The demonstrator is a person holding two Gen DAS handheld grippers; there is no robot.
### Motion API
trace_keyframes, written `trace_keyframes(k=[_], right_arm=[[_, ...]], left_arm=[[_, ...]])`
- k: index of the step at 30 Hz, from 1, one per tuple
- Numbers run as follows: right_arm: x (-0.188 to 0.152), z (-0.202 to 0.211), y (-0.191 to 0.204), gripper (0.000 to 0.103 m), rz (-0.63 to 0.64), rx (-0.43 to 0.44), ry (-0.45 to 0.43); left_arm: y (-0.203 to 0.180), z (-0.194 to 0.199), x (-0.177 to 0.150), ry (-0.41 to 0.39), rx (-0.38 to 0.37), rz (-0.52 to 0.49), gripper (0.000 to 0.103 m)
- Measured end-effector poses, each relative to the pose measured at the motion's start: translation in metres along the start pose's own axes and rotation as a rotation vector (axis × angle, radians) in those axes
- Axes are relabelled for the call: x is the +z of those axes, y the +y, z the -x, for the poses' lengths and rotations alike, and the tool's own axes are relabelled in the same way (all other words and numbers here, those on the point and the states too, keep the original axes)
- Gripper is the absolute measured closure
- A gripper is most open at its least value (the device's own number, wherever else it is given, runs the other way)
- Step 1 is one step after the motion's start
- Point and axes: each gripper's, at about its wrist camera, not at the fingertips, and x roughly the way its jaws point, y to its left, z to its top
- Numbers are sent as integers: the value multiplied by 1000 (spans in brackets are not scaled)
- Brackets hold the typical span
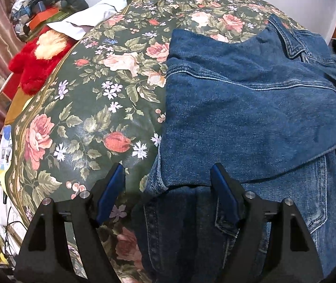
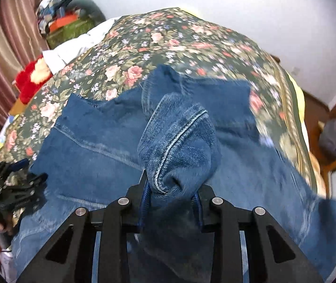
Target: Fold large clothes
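Denim jacket (image 1: 250, 118) on floral bedspread (image 1: 92, 108), red plush toy (image 1: 35, 66) alongside.

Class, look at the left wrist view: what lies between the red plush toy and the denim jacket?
Only the floral bedspread separates the red plush toy from the denim jacket; nothing rests on that stretch in the left wrist view.

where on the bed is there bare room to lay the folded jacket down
Bare floral bedspread lies left of the denim jacket, bordered by the red plush toy and white cloth at its far left. Another bare stretch runs beyond the jacket toward the wall. The left bedside is crowded with clutter.
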Motion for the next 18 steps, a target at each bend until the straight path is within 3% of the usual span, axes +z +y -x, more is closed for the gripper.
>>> trace_keyframes(k=[6,9,11,14,16,18], right_arm=[[-29,8,-34,74,-146,131,56],[-39,11,-50,69,-235,180,79],[-44,18,-58,63,-261,146,72],[-46,47,-76,55,-264,-9,-20],[-45,65,-86,40,-247,-83,-61],[-44,81,-96,35,-236,-102,-83]], left_arm=[[-5,-2,-2,8,28,-8,26],[-6,-2,-2,11,35,-8,26],[-6,-3,-3,13,42,-12,26],[-7,-3,-3,13,45,-14,25],[-8,-3,-3,16,50,-16,25],[-8,-2,-2,27,54,-11,26]])
